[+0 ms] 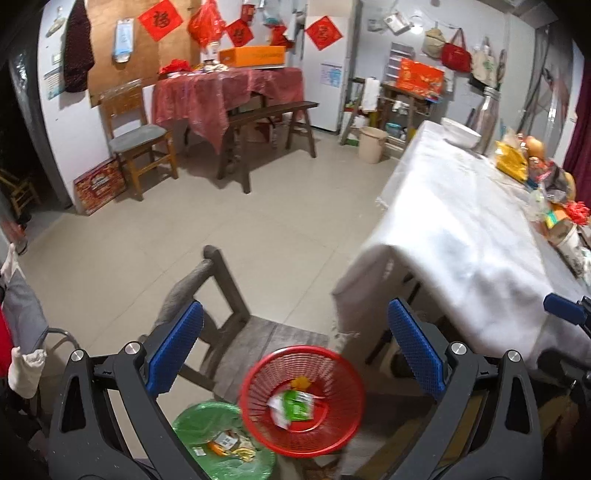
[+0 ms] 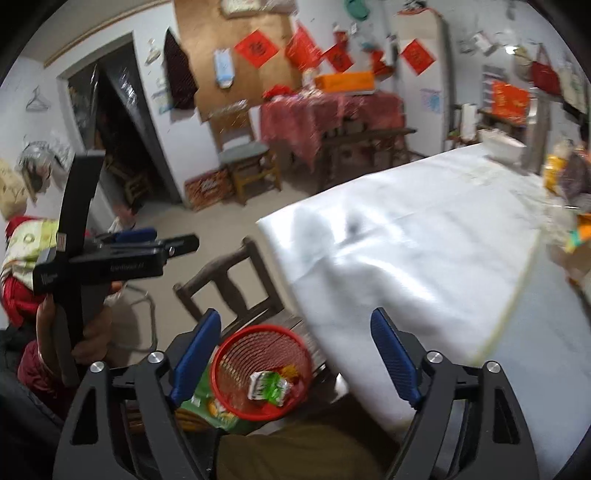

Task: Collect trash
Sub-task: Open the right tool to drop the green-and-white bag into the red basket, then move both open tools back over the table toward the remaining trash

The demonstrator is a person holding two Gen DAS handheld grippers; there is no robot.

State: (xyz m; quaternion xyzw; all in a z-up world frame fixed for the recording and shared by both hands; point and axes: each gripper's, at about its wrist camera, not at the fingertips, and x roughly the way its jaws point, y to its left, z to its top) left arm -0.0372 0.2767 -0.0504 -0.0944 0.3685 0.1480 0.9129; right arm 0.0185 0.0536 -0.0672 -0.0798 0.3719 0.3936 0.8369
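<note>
Two containers sat low at six o'clock: a red basket (image 1: pixel 301 398) holding a green wrapper (image 1: pixel 295 404), and a green bin (image 1: pixel 221 443) with scraps. Both the left gripper (image 1: pixel 295 354) and the right gripper (image 2: pixel 295 354) stood spread, empty.

Red diamond papers (image 1: pixel 160 19) on the far wall each bear one large black character, too blurred to read. Small print on the left gripper (image 2: pixel 127 266) is illegible.

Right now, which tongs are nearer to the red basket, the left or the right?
Right, by a little. The right tongs hang open just above the red basket, almost framing it. The left tongs are also open over it but seem higher.
</note>
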